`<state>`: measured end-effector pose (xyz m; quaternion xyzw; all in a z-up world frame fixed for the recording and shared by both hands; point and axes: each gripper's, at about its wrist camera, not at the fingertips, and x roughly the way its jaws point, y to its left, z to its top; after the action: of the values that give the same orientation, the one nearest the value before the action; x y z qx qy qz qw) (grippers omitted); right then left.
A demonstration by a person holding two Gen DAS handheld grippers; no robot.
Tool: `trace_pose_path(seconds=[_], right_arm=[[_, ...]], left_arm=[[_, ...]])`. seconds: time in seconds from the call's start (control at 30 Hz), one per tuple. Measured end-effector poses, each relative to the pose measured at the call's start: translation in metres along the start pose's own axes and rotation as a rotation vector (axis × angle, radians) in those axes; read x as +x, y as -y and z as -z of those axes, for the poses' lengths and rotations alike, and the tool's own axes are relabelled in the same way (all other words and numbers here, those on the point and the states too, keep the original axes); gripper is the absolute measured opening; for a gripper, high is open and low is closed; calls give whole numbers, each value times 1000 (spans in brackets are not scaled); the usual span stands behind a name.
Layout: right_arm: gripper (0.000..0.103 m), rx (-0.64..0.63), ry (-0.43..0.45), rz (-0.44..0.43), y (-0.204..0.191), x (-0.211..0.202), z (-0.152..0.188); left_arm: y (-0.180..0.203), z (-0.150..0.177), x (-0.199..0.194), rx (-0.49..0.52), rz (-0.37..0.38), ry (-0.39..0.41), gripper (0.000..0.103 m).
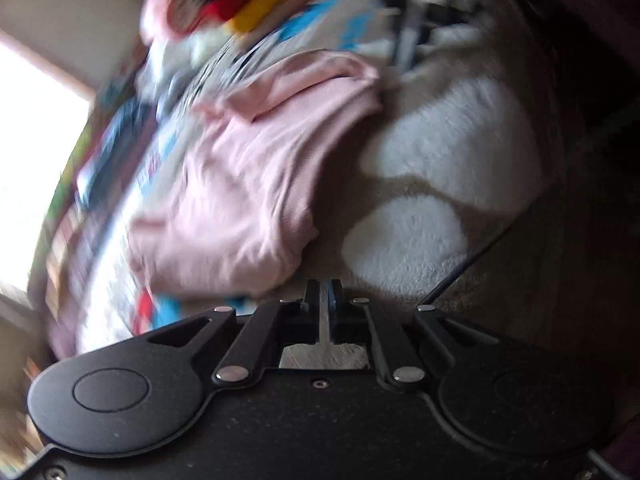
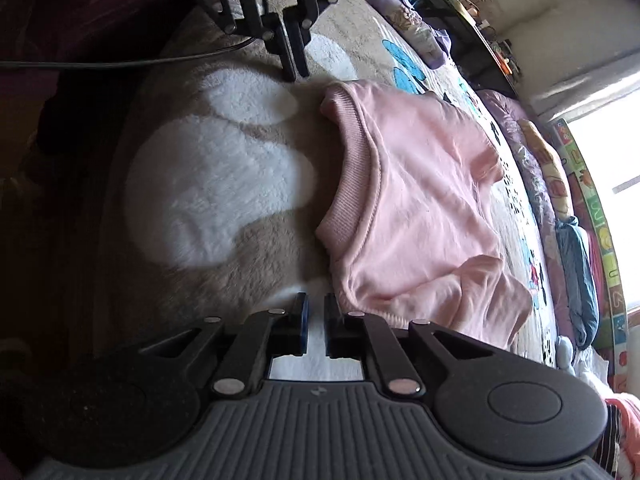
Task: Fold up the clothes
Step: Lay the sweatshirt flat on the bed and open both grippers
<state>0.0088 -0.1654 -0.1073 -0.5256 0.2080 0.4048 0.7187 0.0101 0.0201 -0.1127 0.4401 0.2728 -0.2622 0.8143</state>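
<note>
A: How do the claws stand?
B: The left claw (image 1: pixel 325 286) is pressed together on nothing, tilted down over the plush blanket (image 1: pixel 440 152). The right claw (image 2: pixel 316 300) is nearly pressed together too, empty, also pitched downward.
A: And the garment?
B: The pink sweatshirt (image 2: pixel 420 200) lies crumpled on the bed, its ribbed hem (image 2: pixel 352 168) just beyond both claws.

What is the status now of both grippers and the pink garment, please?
Left gripper shut, empty. Right gripper shut, empty, at the hem. Pink sweatshirt crumpled on fleece blanket, not yet folded. Nothing in the way.
</note>
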Motion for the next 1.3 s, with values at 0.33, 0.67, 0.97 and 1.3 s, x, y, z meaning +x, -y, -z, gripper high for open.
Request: trace_pose_path(seconds=[0.33, 0.67, 0.97, 1.3], right_arm=[[9, 688, 187, -7, 82, -19, -6], [33, 845, 223, 11, 29, 52, -1], [37, 1136, 392, 90, 26, 33, 50], [88, 1189, 555, -80, 24, 53, 69]], left_arm=[[-79, -35, -2, -651, 8, 108, 6], [-8, -24, 30, -717, 11, 3, 57], [-98, 42, 18, -1231, 53, 125, 57], [-169, 93, 79, -1695, 151, 240, 59]])
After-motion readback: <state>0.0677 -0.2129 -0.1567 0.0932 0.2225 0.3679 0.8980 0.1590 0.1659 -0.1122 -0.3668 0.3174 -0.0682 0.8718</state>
